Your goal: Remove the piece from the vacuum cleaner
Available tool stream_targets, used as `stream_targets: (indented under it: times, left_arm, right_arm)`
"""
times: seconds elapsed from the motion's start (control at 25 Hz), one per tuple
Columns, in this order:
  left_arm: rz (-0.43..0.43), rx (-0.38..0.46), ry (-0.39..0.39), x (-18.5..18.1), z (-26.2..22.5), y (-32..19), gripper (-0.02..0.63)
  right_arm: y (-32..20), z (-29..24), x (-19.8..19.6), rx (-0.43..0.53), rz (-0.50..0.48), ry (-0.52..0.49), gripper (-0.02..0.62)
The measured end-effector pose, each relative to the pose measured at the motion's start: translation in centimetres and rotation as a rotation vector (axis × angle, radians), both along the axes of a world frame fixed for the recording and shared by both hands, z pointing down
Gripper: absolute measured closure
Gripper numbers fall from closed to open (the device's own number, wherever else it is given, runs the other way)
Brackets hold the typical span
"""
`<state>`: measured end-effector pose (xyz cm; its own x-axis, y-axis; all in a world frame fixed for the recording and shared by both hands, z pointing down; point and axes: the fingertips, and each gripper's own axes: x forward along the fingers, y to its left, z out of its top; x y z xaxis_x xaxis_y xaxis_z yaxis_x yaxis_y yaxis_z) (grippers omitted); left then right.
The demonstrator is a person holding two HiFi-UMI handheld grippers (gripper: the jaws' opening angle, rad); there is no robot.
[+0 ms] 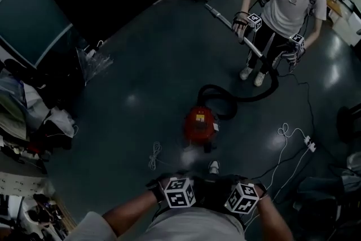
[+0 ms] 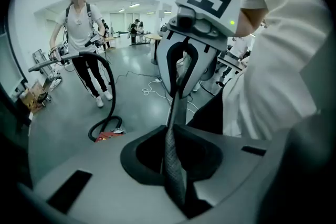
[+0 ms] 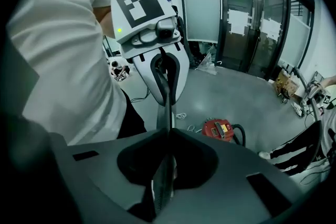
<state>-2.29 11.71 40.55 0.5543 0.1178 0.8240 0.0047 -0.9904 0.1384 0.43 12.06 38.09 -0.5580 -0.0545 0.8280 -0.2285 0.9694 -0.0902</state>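
Note:
A red vacuum cleaner [image 1: 200, 124] sits on the dark floor ahead of me, also visible in the left gripper view [image 2: 107, 135] and the right gripper view [image 3: 219, 128]. Its black hose [image 1: 242, 96] curls to a metal wand [image 1: 234, 25] held by another person [image 1: 287, 3], who has their own pair of grippers. My left gripper [image 1: 189, 192] and right gripper [image 1: 237, 197] hang close to my body, facing each other, far from the vacuum. Both are shut with nothing between the jaws. Each gripper view shows the other gripper opposite: the right one [image 2: 202, 23] and the left one [image 3: 152, 34].
A white cable [image 1: 154, 155] lies coiled on the floor left of the vacuum. A power strip with white cord [image 1: 309, 144] lies to the right. Cluttered shelves and bags [image 1: 22, 115] line the left side. Glass doors [image 3: 247, 23] stand behind.

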Motion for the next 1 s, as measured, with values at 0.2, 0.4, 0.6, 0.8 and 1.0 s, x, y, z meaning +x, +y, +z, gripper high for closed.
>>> stream_targets:
  times: [0.2, 0.4, 0.6, 0.8, 1.0]
  left_arm:
    - [0.039, 0.018, 0.016, 0.3, -3.5, 0.2, 0.569]
    - [0.057, 0.032, 0.017, 0.8, -4.6, 0.1, 0.569]
    - [0.062, 0.037, 0.016, 1.0, -4.6, -1.0, 0.569]
    - [0.072, 0.031, 0.017, 0.9, -5.1, -0.3, 0.569]
    - [0.073, 0.022, 0.016, 1.1, -4.9, -0.5, 0.569]
  right_arm:
    - [0.1, -3.4, 0.3, 0.02, -0.01, -0.008, 0.552]
    - [0.1, -4.4, 0.8, 0.038, -0.015, -0.01, 0.554]
    - [-0.9, -4.4, 1.1, 0.044, -0.013, -0.01, 0.554]
    - [-0.2, -4.8, 0.9, 0.032, -0.009, -0.016, 0.554]
    - [-0.5, -4.6, 1.1, 0.02, -0.013, -0.013, 0.554]
